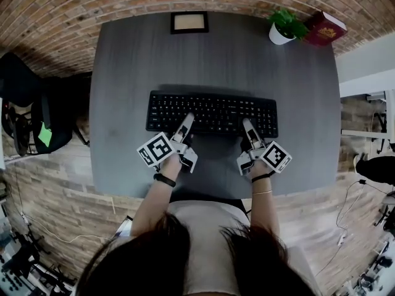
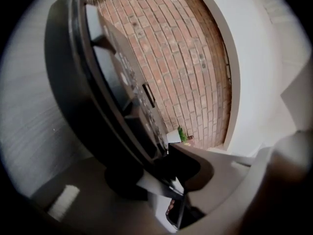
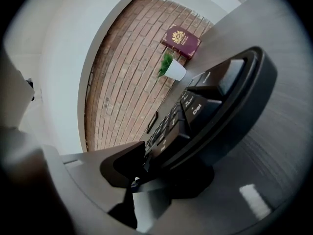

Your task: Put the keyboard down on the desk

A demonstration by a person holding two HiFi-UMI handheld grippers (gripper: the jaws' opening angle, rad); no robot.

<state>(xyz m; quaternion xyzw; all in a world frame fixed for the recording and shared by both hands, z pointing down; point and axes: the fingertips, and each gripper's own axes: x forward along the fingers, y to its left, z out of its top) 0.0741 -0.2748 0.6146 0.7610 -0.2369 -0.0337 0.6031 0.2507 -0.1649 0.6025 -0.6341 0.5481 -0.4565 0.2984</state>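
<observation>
Across the desk (image 1: 123, 54), the keyboard (image 1: 213, 111) runs left-right, keys up; left claw (image 1: 188, 118) and right claw (image 1: 246, 124) clamp its near edge.

keyboard (image 1: 212, 113) between the jaws: black plastic, matt case, keys slightly shinier, white print. left gripper (image 1: 185, 123) and right gripper (image 1: 247, 126): jaws smooth grey plastic, faint sheen. desk (image 1: 123, 60) under both: grey wood-grain finish, matt, fine streaks. Ahead of the right gripper: plant pot (image 1: 281, 36), smooth white; book (image 1: 325, 28), maroon cover, gilt print. Past the desk: rough red brick (image 1: 62, 5).
</observation>
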